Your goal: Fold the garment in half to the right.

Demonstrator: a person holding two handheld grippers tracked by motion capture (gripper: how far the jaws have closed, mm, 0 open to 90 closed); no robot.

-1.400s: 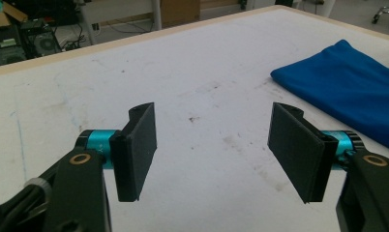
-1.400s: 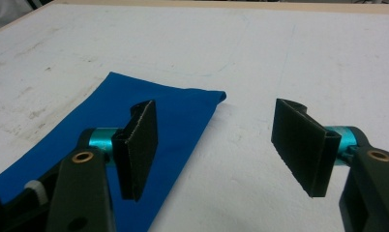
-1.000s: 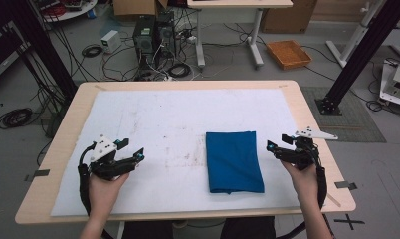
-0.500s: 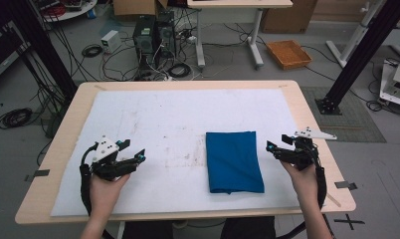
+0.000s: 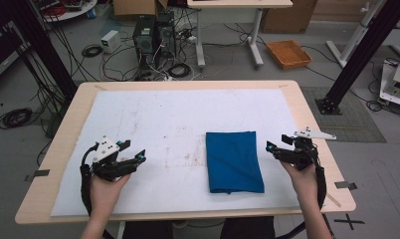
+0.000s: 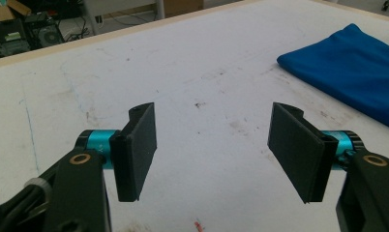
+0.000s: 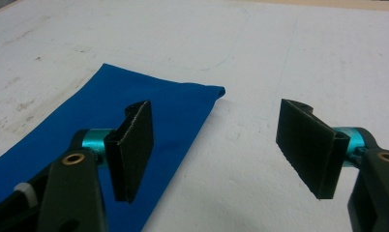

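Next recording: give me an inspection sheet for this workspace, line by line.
Surface: wooden table under a white mat, faintly stained.
Job's things: folded blue cloth, flat on the mat's right half, untouched.
Clutter: nothing seen on the mat.
Grippers: left claw open over bare mat; right claw open, just right of the cloth.
Cables: one trails from each claw; more lie coiled on the floor.
Surroundings: computer tower, orange tray, second table.

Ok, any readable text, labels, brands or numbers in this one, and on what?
None can be read.
The blue cloth, the white mat and the jaws of both hand-held grippers, left and right, bear no print.
Any labels on the boxes on the floor behind the table are too small to read.
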